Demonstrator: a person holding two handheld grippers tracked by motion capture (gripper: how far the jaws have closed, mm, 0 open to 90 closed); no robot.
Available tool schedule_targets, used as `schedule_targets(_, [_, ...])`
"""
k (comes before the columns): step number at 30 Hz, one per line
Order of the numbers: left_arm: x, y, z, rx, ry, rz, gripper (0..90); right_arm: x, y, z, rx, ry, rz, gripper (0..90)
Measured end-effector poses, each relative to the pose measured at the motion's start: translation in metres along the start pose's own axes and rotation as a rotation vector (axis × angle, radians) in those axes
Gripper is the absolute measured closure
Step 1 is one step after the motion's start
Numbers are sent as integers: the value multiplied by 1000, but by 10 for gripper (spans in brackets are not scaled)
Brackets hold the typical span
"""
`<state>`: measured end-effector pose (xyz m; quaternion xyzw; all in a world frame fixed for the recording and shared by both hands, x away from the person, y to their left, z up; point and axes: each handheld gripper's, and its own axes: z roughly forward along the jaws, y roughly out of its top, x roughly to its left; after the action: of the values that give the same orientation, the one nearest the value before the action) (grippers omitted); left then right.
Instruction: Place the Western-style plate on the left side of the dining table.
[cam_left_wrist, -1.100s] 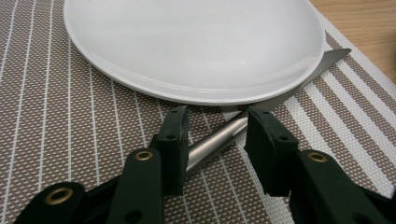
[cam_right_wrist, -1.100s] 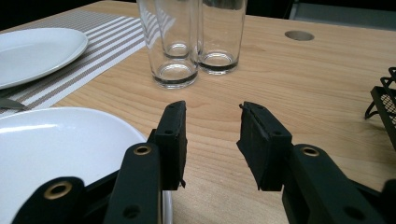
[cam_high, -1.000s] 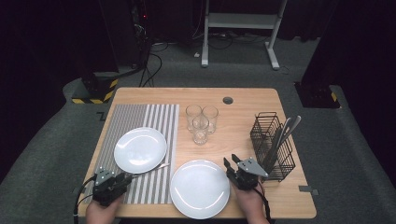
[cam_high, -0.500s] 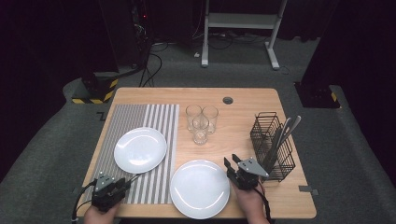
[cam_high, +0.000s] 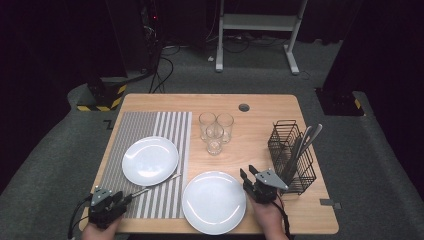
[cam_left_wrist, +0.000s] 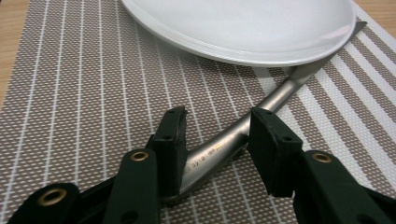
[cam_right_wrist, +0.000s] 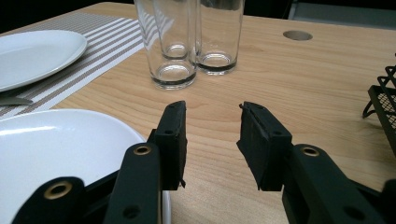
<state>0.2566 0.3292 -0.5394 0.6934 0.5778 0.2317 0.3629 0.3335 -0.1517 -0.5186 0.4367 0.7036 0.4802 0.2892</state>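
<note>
A metal utensil handle (cam_left_wrist: 233, 135) lies on the striped placemat (cam_left_wrist: 84, 93), its far end tucked under the rim of the small white plate (cam_left_wrist: 243, 28). My left gripper (cam_left_wrist: 217, 123) straddles that handle; its jaws have just been opening and the pads stand off it. From above, the left gripper (cam_high: 122, 198) sits at the mat's near left corner, with the utensil (cam_high: 155, 185) running toward the small plate (cam_high: 150, 160). My right gripper (cam_right_wrist: 212, 116) is open and empty over bare wood, just right of the large white plate (cam_high: 214, 201). It appears as the right gripper (cam_high: 248, 175) in the high view.
Three clear glasses (cam_high: 215, 131) stand together mid-table, straight ahead of the right gripper. A black wire basket (cam_high: 292, 156) holding cutlery (cam_high: 306, 141) stands at the right edge, close beside the right hand. A cable hole (cam_high: 244, 107) is at the back.
My left gripper has slid a little toward the near left corner of the table. The right gripper, plates and glasses have stayed put.
</note>
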Motion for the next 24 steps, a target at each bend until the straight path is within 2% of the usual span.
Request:
schedule_targets(4, [6, 3, 1, 5, 16, -3, 547, 0, 0, 0, 1, 2, -1, 610])
schedule_targets(9, [19, 7, 2, 1, 16, -32, 514, 0, 0, 0, 2, 2, 1, 610])
schedule_targets(11, [20, 7, 2, 4, -2, -12, 544, 0, 0, 1, 4, 2, 0, 610])
schedule_targets(13, [19, 7, 1, 10, -7, -11, 563, 0, -1, 1, 4, 2, 0, 610])
schedule_targets(15, [16, 8, 3, 16, -38, -32, 564, 1, -1, 1, 7, 1, -1, 610])
schedule_targets(19, [5, 12, 8, 6, -49, -6, 555, 2, -1, 2, 8, 3, -3, 610])
schedule_targets(24, [-8, 19, 19, 12, -70, 19, 592, 1, -1, 2, 8, 2, -2, 610])
